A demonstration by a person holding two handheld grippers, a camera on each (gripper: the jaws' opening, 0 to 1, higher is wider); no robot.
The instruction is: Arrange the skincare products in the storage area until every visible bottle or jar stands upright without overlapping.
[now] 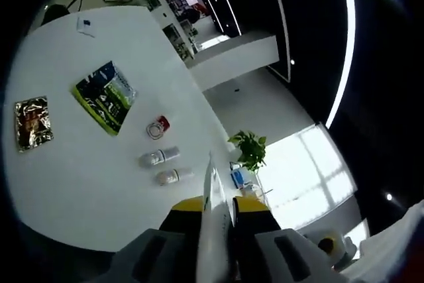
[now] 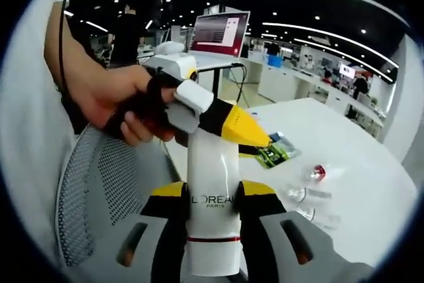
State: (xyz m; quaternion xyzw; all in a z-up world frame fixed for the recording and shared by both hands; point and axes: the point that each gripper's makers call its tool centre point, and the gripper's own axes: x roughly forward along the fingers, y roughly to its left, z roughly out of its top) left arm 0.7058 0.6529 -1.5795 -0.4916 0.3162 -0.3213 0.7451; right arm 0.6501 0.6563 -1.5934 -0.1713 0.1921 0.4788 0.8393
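White L'Oreal bottle (image 2: 213,190) sits pinched in right gripper (image 2: 213,193) fingers (left gripper (image 2: 255,138) pinches its top), beside a mesh chair (image 2: 106,190).

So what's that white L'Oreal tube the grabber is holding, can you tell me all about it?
The L'Oreal tube is white, smooth and plastic-looking, with dark "L'OREAL PARIS" lettering and a thin red line above its white cap end. It runs straight up the right gripper view, cap end nearest the camera. The right gripper has its yellow-tipped jaws shut on its sides. Its far end meets the left gripper, held by a person's hand. It is up in the air, off the white table.
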